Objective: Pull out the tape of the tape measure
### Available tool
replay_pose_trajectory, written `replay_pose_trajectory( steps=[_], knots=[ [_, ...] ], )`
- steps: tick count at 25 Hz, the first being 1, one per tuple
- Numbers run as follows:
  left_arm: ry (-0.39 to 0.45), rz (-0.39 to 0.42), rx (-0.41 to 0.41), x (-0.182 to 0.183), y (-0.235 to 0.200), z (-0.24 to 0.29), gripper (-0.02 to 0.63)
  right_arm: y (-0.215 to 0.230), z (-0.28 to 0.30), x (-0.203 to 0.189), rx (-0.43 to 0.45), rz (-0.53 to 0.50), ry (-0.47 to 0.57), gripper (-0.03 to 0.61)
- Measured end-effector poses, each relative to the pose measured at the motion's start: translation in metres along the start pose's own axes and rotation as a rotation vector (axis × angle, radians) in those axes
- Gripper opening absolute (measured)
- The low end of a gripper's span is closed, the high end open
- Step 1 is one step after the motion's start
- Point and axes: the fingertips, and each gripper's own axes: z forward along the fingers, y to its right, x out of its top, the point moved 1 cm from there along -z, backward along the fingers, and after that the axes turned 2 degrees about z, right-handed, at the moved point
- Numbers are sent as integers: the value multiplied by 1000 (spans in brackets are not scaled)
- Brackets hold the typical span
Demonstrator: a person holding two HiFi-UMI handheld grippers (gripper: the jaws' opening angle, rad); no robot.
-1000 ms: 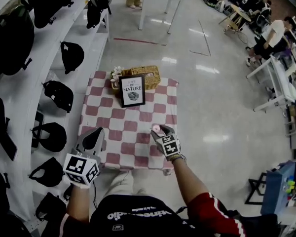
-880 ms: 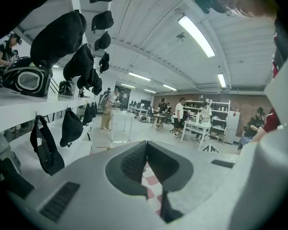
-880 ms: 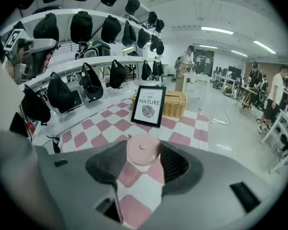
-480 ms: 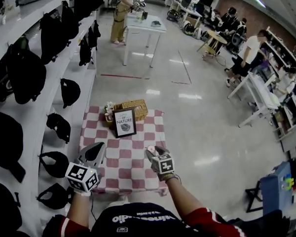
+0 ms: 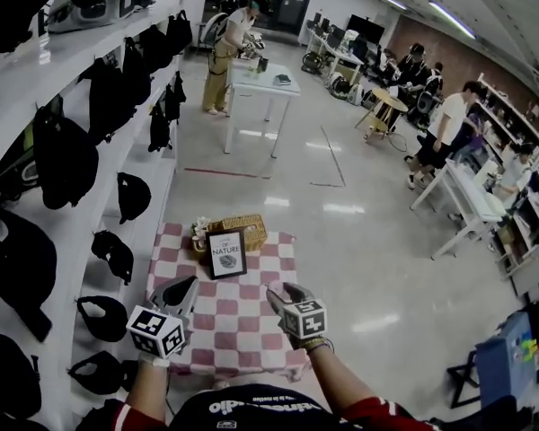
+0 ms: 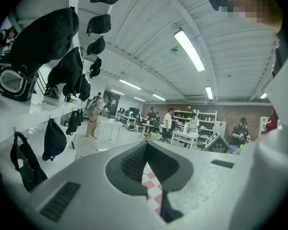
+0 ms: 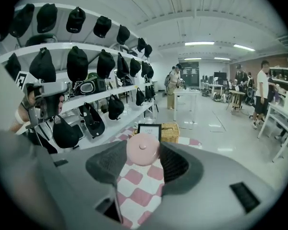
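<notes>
Tape measure (image 7: 142,148) pinched in the right gripper (image 5: 281,293) above the checked table (image 5: 238,330).
Its 2 jaws stand partly apart, clamped on the round pink case at their tips. The left gripper (image 5: 185,287), at its 9 o'clock, is closed and empty. A frame (image 5: 225,253) and basket (image 5: 243,230) stand at the table's 12 o'clock.

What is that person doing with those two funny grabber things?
A person stands over a small table with a pink-and-white checked cloth, holding a grabber in each hand. The right gripper has a little round pink tape measure pinched between its fingers. The left gripper is shut with nothing in it and hangs beside the right one. I see no tape pulled out yet. A framed sign and a wicker basket sit at the far end of the table.
</notes>
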Motion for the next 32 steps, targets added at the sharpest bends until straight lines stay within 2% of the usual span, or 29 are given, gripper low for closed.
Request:
replay_pose_trajectory(
  steps=[7,14,18,22,26,29,32],
  knots=[
    [34,59,30,27,20,10,5,-19,-31,53,95,-27,107,222],
    [77,100,52,48,37,16,5,-27,-63,97,143,-51,209,223],
    [63,97,46,51,47,18,5,-24,-81,116,166,-34,249,224],
    [88,99,63,58,53,16,5,-28,-89,126,203,-46,268,224],
    [107,142,65,63,60,14,6,-33,-92,126,231,-56,266,224],
    [115,149,39,66,68,16,75,-34,-95,127,246,-64,266,224],
    [124,163,30,70,76,19,77,-35,-101,132,260,-76,277,224]
  ],
)
